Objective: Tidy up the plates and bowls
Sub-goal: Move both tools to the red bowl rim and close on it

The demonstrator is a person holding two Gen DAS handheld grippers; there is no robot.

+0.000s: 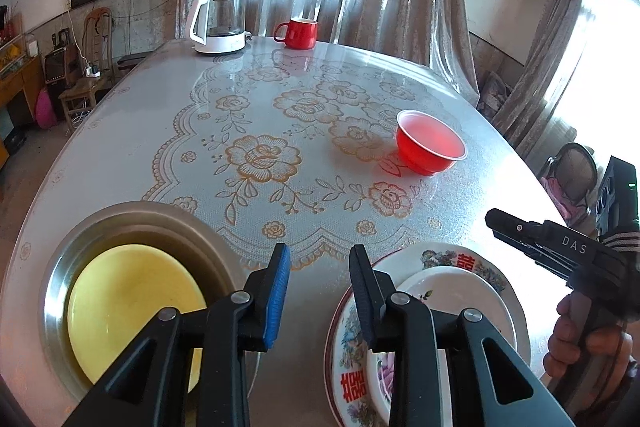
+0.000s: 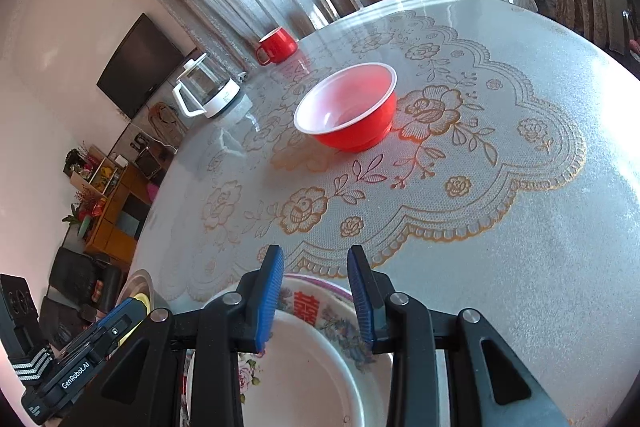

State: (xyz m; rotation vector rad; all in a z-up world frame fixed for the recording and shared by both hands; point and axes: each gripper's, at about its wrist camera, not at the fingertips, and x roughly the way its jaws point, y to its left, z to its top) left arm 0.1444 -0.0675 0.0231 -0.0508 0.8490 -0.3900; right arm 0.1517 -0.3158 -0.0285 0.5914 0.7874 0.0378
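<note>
My left gripper (image 1: 319, 255) is open over bare tablecloth, with nothing between its fingers. It sits between a metal basin (image 1: 56, 291) holding a yellow plate (image 1: 128, 307) on the left and a stack of plates on the right. That stack is a small white plate (image 1: 460, 291) on a large floral plate (image 1: 464, 259) with red characters. My right gripper (image 2: 315, 259) hovers open above the floral plate (image 2: 308, 301) and the white plate (image 2: 312, 375), pinching nothing. A red bowl (image 2: 348, 107) stands upright and apart, further out on the table.
A glass kettle on a white base (image 1: 218, 23) and a red mug (image 1: 298, 33) stand at the table's far edge by the curtains. A hand (image 1: 576, 339) holds the right gripper's handle at the near right. Chairs and a cabinet stand beyond the round table (image 1: 120, 155).
</note>
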